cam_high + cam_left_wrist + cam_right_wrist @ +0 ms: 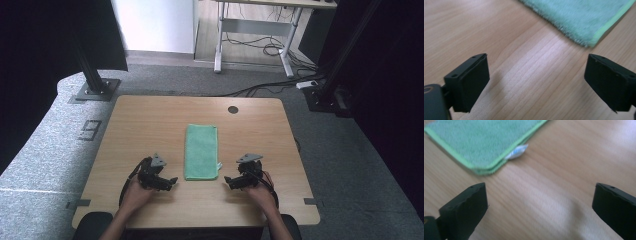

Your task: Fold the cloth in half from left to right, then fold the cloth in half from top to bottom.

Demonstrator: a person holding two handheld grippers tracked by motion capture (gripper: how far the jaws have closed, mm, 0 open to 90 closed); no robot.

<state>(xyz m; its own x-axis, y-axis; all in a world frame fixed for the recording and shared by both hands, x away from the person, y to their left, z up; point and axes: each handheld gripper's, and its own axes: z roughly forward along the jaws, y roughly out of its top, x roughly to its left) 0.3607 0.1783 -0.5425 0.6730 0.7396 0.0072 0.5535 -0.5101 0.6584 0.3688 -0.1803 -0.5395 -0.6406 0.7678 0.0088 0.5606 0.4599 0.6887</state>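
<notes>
Your folded green microfibre towel (pixel 202 151) lies flat on the light wooden table (pixel 145 125), long side running away from you, with a small white label (pixel 517 151) sticking out at its near right corner. Your left gripper (pixel 173 180) sits just left of the towel's near end, jaws spread wide, nothing between them. Your right gripper (pixel 227 181) sits just right of that end, jaws equally wide and empty.
</notes>
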